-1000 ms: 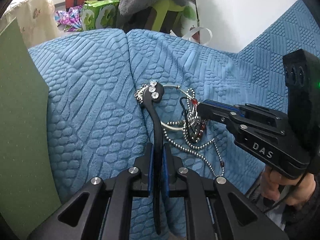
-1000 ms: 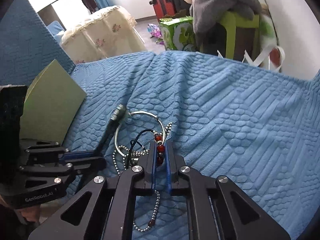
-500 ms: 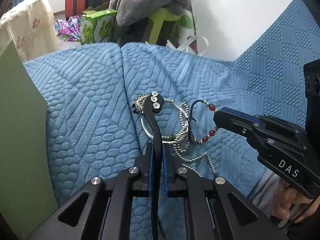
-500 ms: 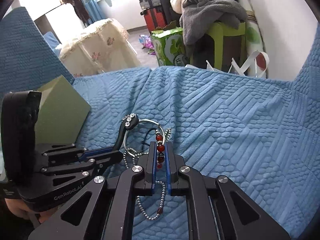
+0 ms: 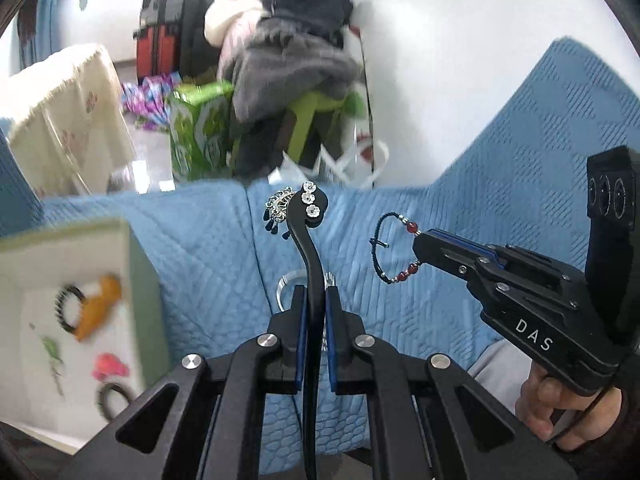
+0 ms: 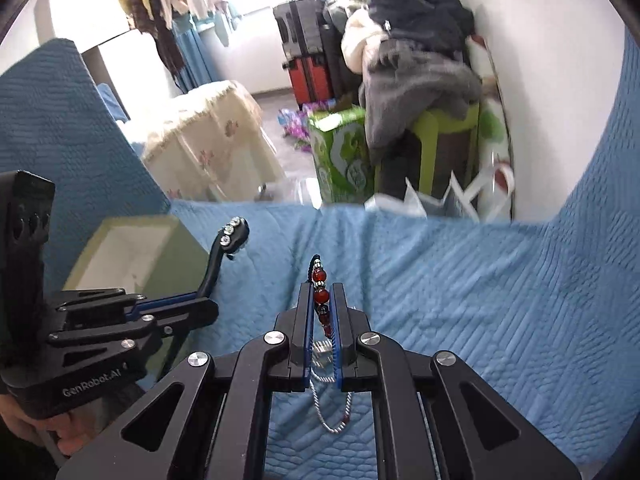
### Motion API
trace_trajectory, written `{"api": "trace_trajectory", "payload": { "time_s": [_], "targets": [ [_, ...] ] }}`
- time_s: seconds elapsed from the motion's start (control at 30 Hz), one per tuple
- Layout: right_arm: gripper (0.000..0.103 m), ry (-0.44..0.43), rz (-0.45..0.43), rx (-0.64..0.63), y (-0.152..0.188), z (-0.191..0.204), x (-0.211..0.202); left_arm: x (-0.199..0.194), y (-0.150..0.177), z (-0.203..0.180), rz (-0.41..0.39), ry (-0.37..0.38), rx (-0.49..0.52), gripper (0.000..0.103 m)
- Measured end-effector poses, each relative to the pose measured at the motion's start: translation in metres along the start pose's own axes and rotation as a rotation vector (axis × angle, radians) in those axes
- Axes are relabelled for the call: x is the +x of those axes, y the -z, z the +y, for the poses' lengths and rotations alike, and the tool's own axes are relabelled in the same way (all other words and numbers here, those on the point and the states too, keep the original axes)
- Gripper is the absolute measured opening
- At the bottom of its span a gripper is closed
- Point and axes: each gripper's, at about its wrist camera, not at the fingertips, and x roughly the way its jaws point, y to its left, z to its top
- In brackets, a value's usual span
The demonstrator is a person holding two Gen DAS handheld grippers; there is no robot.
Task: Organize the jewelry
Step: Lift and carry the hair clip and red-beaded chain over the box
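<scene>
My left gripper (image 5: 316,296) is shut on a black hair stick (image 5: 310,236) with small white flowers and a dangling charm at its top. It holds the stick upright above the blue sofa cover; the stick also shows in the right wrist view (image 6: 224,256). My right gripper (image 6: 322,296) is shut on a red bead bracelet (image 6: 320,280) on a dark cord, lifted off the cover; the bracelet also shows in the left wrist view (image 5: 394,250). A silver bangle (image 5: 286,284) and a ball chain (image 6: 334,412) lie on the cover below. An open green box (image 5: 136,280) sits at the left.
The box (image 6: 160,248) holds hair ties and small bright items on its white inside. The blue textured cover (image 6: 460,300) spreads to the right. Beyond the sofa edge stand a green carton (image 6: 340,148), a stool with piled clothes (image 6: 420,72) and suitcases.
Both grippers rose off the cover, lifting the hair stick and the bead bracelet clear of the jewelry pile. The inside of the green box came into the left wrist view.
</scene>
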Motion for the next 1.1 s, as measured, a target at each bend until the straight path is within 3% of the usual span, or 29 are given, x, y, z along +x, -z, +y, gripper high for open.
{"api": "trace_trajectory", "payload": {
  "time_s": [0.3, 0.5, 0.77, 1.1],
  "targets": [
    [0.006, -0.026, -0.135, -0.061, -0.07, 0.057, -0.056, -0.101, -0.062, 0.02, -0.164, -0.042, 0.011, 0.006],
    [0.006, -0.08, -0.187, -0.119, -0.093, 0.108, -0.072, -0.15, -0.074, 0.051, -0.239, -0.083, -0.012, 0.006],
    [0.006, -0.161, -0.07, -0.161, -0.06, 0.16, -0.016, -0.153, -0.037, 0.116, -0.212, -0.142, -0.103, 0.007],
    [0.006, -0.177, 0.118, -0.138, 0.004, 0.183, 0.058, -0.1, 0.007, 0.171, -0.077, -0.178, -0.139, 0.007]
  ]
}}
